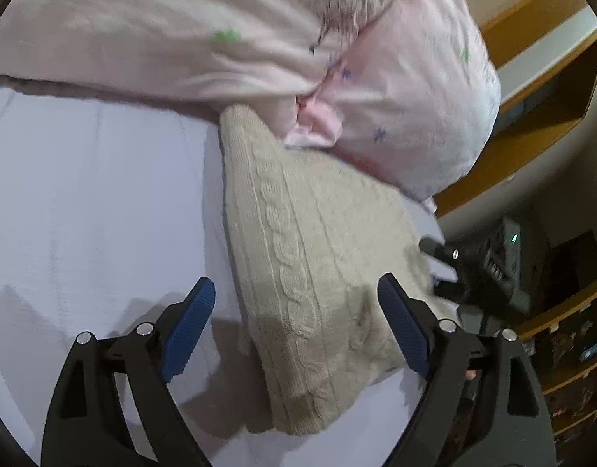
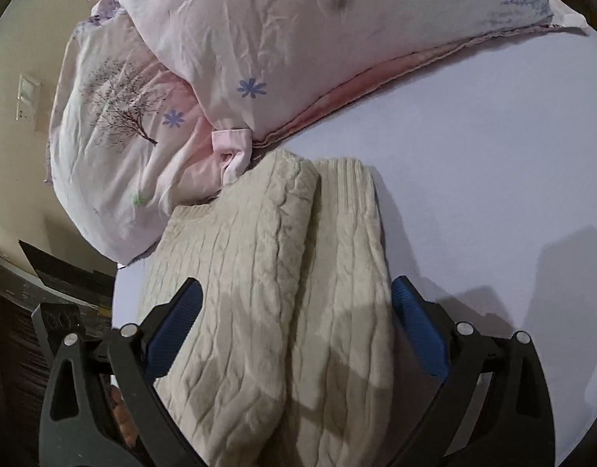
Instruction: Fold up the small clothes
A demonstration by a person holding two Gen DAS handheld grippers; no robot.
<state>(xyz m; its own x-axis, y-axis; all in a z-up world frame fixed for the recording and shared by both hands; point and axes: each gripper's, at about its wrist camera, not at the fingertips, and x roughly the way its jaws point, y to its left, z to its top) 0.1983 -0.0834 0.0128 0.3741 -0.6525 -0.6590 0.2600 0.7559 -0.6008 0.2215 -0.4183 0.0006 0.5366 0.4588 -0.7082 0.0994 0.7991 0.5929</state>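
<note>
A cream cable-knit sweater (image 1: 318,257) lies folded lengthwise on the pale lilac bed sheet (image 1: 84,202). In the right wrist view the sweater (image 2: 283,292) shows two long folded halves side by side, its far end touching the pillows. My left gripper (image 1: 296,292) is open and empty, hovering over the sweater's near end. My right gripper (image 2: 296,292) is open and empty, its blue pads (image 2: 419,330) straddling the sweater from above. The right gripper's body (image 1: 481,264) shows in the left wrist view at the sweater's right edge.
Pink flower-print pillows (image 1: 407,89) and a duvet (image 2: 259,39) are piled at the sweater's far end. A wooden shelf unit (image 1: 543,89) stands beyond the bed edge. The bed edge and dark floor clutter (image 2: 57,272) lie left in the right wrist view.
</note>
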